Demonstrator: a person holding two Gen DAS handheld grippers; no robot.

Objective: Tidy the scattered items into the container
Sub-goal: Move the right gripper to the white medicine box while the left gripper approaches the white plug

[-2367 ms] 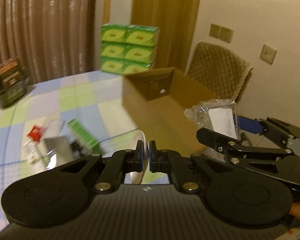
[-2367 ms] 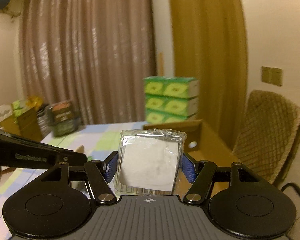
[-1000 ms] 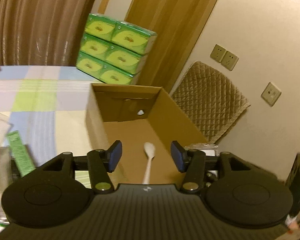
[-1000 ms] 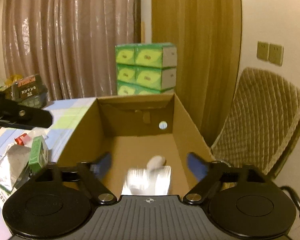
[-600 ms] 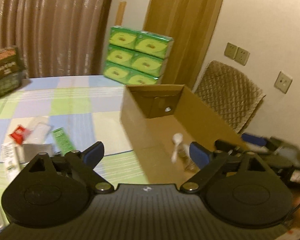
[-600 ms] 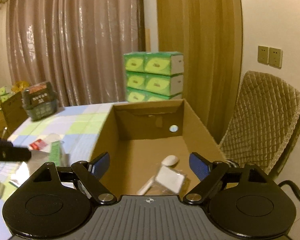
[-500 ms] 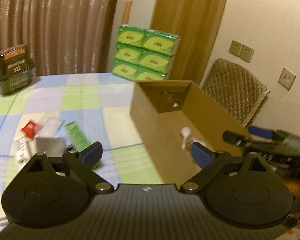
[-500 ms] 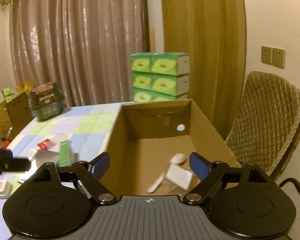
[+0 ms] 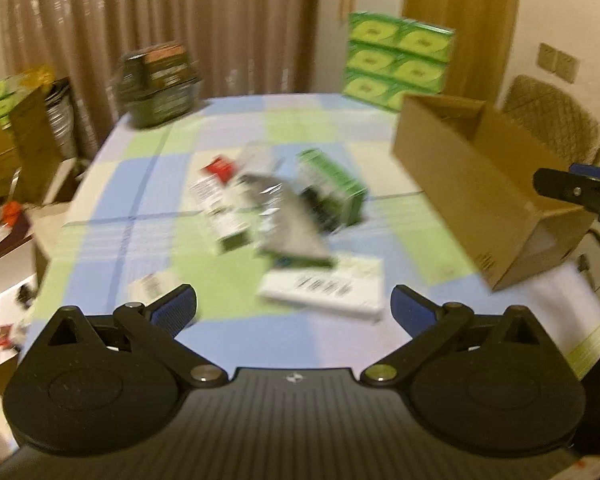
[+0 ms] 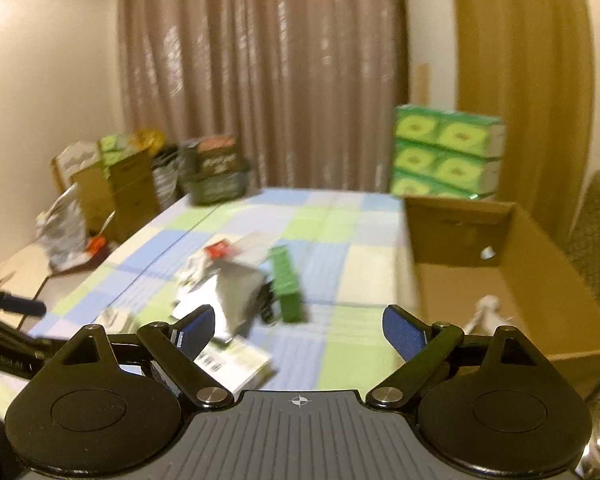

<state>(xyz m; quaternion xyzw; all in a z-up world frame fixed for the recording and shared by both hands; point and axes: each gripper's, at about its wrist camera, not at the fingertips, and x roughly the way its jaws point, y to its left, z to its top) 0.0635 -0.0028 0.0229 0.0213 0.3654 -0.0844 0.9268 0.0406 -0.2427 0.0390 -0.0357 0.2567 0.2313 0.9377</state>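
Observation:
The open cardboard box (image 9: 480, 184) (image 10: 540, 280) stands at the table's right edge, with a white spoon (image 10: 486, 308) lying inside. Scattered on the checked cloth are a green carton (image 9: 332, 184) (image 10: 286, 284), a silver foil pouch (image 9: 288, 224) (image 10: 232, 292), a flat white barcoded box (image 9: 324, 288) (image 10: 236, 360) and a red packet (image 9: 219, 168) (image 10: 218, 249). My left gripper (image 9: 293, 308) hovers over the near items, jaws opening, nothing between them. My right gripper (image 10: 299, 330) is also opening and empty, left of the box.
Stacked green tissue boxes (image 9: 398, 60) (image 10: 446, 156) and a dark basket (image 9: 158, 84) (image 10: 216, 176) stand at the table's far side. A quilted chair (image 9: 552, 120) is behind the box. Cartons and bags (image 10: 116, 184) crowd the floor to the left.
The spoon and the clear packet left the jaws and now lie in the box. Both grippers swung left from the box toward the scattered items, and their jaws spread wide.

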